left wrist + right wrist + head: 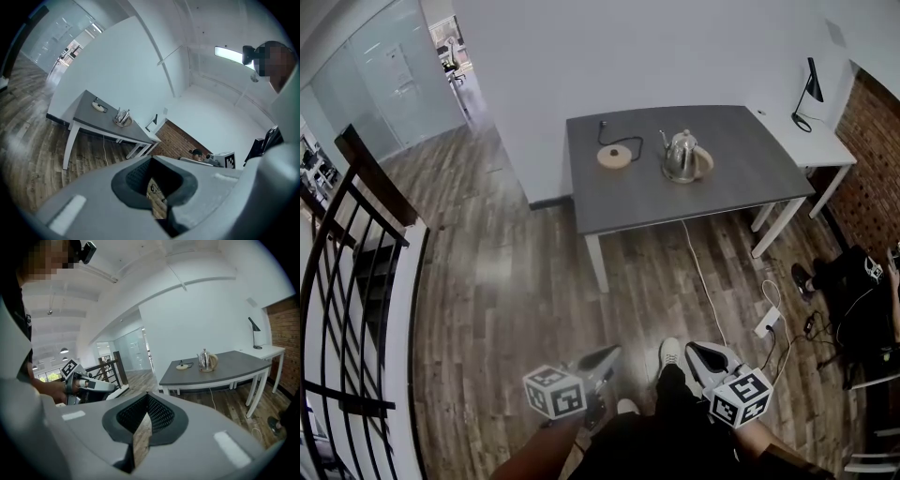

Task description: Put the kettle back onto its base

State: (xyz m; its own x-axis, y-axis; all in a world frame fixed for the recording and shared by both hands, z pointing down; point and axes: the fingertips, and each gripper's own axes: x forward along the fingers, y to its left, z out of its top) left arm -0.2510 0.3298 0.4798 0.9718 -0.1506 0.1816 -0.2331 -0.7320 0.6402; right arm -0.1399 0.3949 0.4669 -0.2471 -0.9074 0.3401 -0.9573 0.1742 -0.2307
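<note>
Wood floor (506, 272) fills most of the head view. White wall behind it, brick wall (872, 178) at the right edge.

Black railing (347, 244) runs down the left side.

Grey table (741, 187) stands against the white wall, well ahead of the person. White side desk (811, 141) butts against its right end.

Left gripper (605, 358) and right gripper (701, 354) sit low in the head view, near the person's body, both over the floor and well apart from the table. Each carries its marker cube.
- Left gripper view: jaws together, only a thin sliver of floor showing between the pads, nothing held.
- Right gripper view: jaws likewise closed, pads meeting, empty.

Kettle (681, 155): metal, upright, with a tan handle, standing on the table top right of centre. Not on its base.

Base (614, 157): pale round disc on the same table, left of the kettle, clear table between them. A dark cord leads off its back edge.

Black desk lamp (809, 94) stands on the white desk.

White cable (703, 272) drops from the table's front edge to a power strip (766, 323) on the floor.
</note>
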